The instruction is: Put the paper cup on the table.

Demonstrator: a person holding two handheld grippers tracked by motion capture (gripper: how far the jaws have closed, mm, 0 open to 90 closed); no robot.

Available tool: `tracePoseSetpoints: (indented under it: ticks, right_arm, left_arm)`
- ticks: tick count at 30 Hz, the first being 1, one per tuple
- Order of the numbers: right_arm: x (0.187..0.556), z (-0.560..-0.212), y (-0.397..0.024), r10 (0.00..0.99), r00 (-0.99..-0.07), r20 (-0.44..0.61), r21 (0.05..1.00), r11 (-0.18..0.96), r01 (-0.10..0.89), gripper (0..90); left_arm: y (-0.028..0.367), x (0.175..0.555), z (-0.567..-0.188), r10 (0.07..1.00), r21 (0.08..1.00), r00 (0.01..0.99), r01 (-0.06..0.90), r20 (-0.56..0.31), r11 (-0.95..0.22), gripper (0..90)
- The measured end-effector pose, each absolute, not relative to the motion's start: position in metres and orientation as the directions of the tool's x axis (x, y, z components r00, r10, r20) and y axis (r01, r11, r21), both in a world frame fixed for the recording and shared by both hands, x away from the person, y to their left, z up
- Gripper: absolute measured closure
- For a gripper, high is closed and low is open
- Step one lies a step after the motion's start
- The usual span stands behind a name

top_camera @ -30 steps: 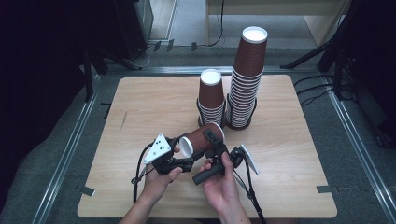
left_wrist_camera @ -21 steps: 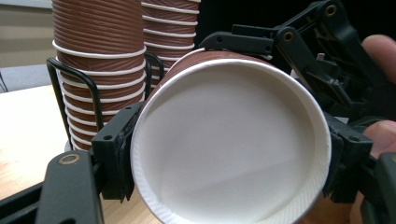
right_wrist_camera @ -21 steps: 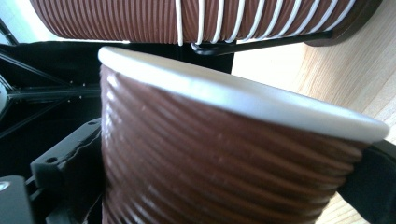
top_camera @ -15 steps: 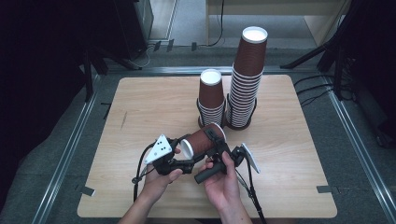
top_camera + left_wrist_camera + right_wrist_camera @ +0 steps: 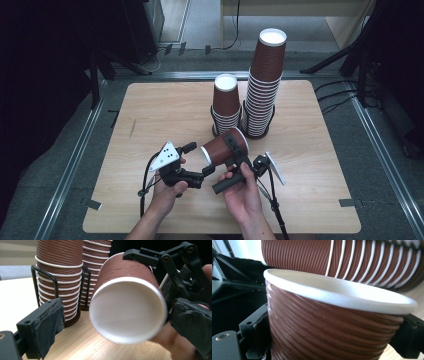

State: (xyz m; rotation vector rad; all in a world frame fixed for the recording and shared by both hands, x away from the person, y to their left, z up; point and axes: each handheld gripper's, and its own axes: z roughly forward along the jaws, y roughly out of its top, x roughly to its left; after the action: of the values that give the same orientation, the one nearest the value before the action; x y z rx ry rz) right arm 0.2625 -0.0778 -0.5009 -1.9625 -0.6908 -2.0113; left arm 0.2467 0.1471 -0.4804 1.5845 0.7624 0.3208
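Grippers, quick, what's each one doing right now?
Left gripper: open, jaws either side of the cup's mouth, not clamped.
Right gripper: shut on the cup, holding it sideways above the table.

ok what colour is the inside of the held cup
White inside the cup, with a ribbed brown outside; clearest in the left gripper view.

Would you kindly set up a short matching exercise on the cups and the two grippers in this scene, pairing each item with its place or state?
Items:
1. tall cup stack
2. short cup stack
3. single cup
4. left gripper

Places or states:
A. tipped on its side, clamped by the right gripper
B. jaws open, set either side of a white rim
C. upright at the far right of the table, the higher pile
D. upright just left of the higher pile

Pairs: 1-C, 2-D, 3-A, 4-B
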Motion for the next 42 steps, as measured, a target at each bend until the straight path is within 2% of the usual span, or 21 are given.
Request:
tracePoseSetpoints:
  ticks: [5, 11, 16, 24, 31, 42]
  right_arm:
    - [0.265, -0.499, -0.091, 0.224, -0.113, 0.968, 0.251, -0.859, 0.447, 8.7]
    - [0.267, -0.499, -0.109, 0.386, -0.186, 0.903, 0.429, -0.821, 0.378, 10.0]
    - [0.266, -0.499, -0.121, 0.470, -0.224, 0.854, 0.520, -0.783, 0.341, 10.2]
    - [0.266, -0.504, -0.138, 0.658, -0.253, 0.709, 0.705, -0.663, 0.252, 10.3]
    - [0.268, -0.509, -0.155, 0.766, -0.243, 0.595, 0.803, -0.555, 0.217, 10.4]
    - [0.277, -0.506, -0.174, 0.863, -0.225, 0.453, 0.891, -0.431, 0.142, 10.6]
  left_arm:
    - [0.151, 0.248, -0.481, 0.641, 0.955, 0.731, 0.296, -0.236, 0.014, 0.1]
    - [0.162, 0.250, -0.481, 0.656, 0.953, 0.715, 0.301, -0.243, 0.024, 0.1]
    - [0.171, 0.250, -0.483, 0.665, 0.951, 0.703, 0.307, -0.252, 0.035, 0.1]
    - [0.184, 0.248, -0.485, 0.698, 0.948, 0.669, 0.317, -0.255, 0.043, 0.1]
    - [0.201, 0.248, -0.493, 0.734, 0.938, 0.623, 0.343, -0.271, 0.055, 0.1]
    - [0.222, 0.245, -0.507, 0.786, 0.929, 0.560, 0.367, -0.264, 0.051, 0.1]
